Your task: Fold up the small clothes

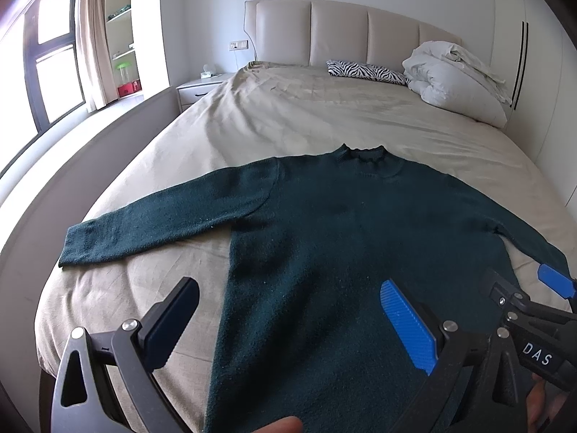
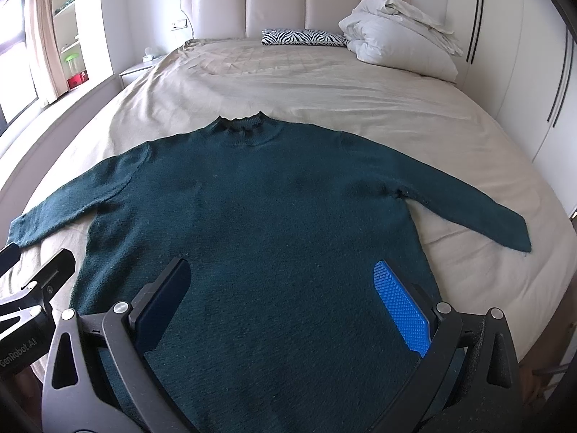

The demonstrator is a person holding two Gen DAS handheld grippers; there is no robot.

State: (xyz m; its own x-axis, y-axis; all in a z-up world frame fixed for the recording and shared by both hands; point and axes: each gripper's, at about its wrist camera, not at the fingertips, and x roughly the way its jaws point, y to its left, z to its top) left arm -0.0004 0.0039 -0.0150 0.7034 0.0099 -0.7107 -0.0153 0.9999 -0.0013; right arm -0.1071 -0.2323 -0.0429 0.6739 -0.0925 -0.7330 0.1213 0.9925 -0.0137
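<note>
Your sweater point(image 2: 252, 216) lies flat and face up on the bed point(image 2: 324, 83), collar point(image 2: 239, 124) pointing away toward the headboard, hem nearest you. Its long axis runs straight ahead of both tools, with the sleeves splayed out sideways and slightly back toward you.

Your left gripper point(image 1: 288, 324) hovers over the left side of the hem, fingers spread wide, nothing between them. Your right gripper point(image 2: 285, 306) sits over the lower middle of the body, likewise spread and empty.

The left sleeve point(image 1: 144, 231) ends well out to the left of your left tool; its cuff is the nearer target for that hand. The right sleeve point(image 2: 487, 213) stretches out to the right, with its cuff ahead and to the right of your right tool.

No fold has been made yet. The first move is likely sleeve inward across the body, so each hand should reach sideways and a little forward to its own cuff.
</note>
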